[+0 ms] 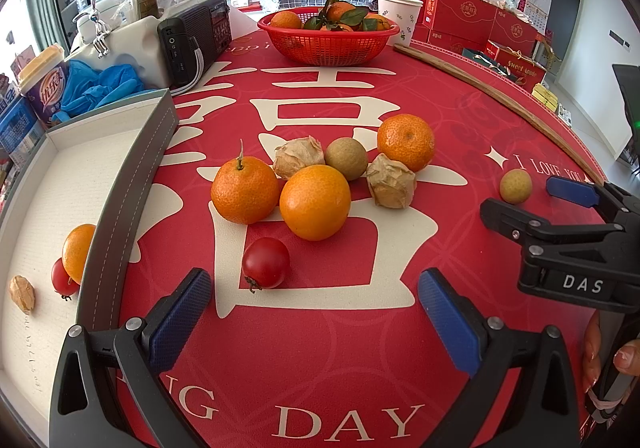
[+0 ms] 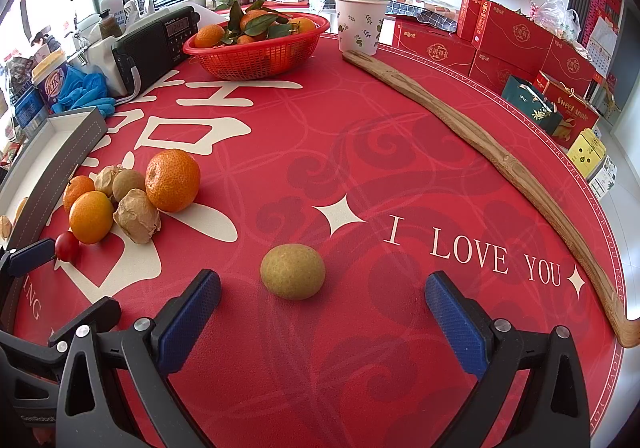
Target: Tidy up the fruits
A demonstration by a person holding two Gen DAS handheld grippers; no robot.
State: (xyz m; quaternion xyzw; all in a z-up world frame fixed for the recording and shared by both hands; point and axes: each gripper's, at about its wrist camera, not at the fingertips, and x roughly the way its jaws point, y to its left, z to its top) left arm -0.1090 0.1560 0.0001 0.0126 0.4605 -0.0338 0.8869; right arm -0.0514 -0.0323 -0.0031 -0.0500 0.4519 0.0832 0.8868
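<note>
A cluster of fruit lies mid-table: three oranges (image 1: 315, 202), two papery husked fruits (image 1: 391, 181), a brown longan (image 1: 346, 159) and a cherry tomato (image 1: 265, 262). My left gripper (image 1: 316, 312) is open and empty, just in front of the tomato. A lone longan (image 2: 292, 271) lies apart to the right; my right gripper (image 2: 322, 312) is open and empty, with the longan just ahead of its fingertips. It also shows in the left wrist view (image 1: 516, 186). The white tray (image 1: 36, 208) at left holds an orange (image 1: 78, 252), a tomato and a husked fruit.
A red basket (image 1: 328, 42) of leafy oranges stands at the back, beside a black radio (image 1: 196, 42) and a paper cup (image 2: 360, 24). A long wooden stick (image 2: 500, 160) lies along the table's right edge. Red gift boxes (image 2: 520, 44) stand beyond it.
</note>
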